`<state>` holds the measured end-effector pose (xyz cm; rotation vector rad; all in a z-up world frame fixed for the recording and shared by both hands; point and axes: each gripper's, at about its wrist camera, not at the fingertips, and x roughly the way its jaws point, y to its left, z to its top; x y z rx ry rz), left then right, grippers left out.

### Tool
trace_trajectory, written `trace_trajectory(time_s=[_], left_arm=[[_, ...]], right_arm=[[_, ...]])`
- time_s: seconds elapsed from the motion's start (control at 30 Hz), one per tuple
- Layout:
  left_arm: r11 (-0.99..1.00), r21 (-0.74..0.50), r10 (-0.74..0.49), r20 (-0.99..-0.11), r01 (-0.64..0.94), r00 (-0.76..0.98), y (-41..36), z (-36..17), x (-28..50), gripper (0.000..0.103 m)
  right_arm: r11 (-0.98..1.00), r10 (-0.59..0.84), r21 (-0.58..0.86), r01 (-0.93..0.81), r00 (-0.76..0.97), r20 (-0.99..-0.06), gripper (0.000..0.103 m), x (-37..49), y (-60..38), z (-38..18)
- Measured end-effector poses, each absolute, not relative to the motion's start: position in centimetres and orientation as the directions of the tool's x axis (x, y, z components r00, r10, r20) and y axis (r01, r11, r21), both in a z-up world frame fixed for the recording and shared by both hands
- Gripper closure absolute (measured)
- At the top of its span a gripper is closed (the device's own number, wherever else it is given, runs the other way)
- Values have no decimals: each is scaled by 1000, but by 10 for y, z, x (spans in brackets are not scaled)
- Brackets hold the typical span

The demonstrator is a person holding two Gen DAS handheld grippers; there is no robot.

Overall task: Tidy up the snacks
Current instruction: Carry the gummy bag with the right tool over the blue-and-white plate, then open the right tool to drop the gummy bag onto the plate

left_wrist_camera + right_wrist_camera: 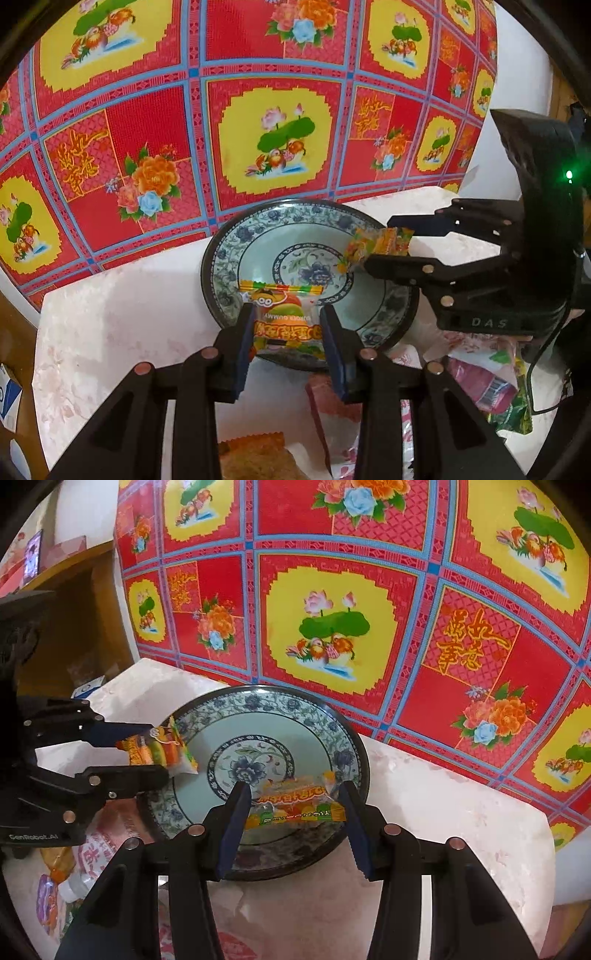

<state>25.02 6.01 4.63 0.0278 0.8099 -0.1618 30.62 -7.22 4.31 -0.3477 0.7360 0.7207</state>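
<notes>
Pale pink-mottled tabletop, pushed against a red floral-patterned backdrop; on it a blue-and-white floral plate near the back edge, and a heap of snack packets toward the front.

Blue-floral plate, red-yellow flowered cloth, orange-yellow candy wrappers

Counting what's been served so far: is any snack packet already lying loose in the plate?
No: the plate is bare inside, and both gummy packets are held over it by the claws.
</notes>
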Motion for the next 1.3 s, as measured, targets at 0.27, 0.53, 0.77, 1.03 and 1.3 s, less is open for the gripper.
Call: trace_trajectory(time_s=[0.27,0.53,0.77,1.03,1.3], left_arm=[[986,-33,-135,-725,163,676,58,44,251,64],[987,-50,-143,-717,154,682,62,48,250,43],[986,-63,-152,-698,152,700,64,62,242,37],[987,-32,-142,-638,159,757,55,94,209,30],[987,-33,-142,-638,157,757,38,107,170,29]], right_arm=[[708,447,-63,-704,515,-731,52,307,-70,40],[723,423,-81,-686,532,-733,40,307,-67,43],[730,435,-78,-679,550,-713,40,302,-72,56],[718,464,-99,-689,579,-671,40,277,-84,85],[720,501,-91,-688,605,-618,40,229,-99,111]])
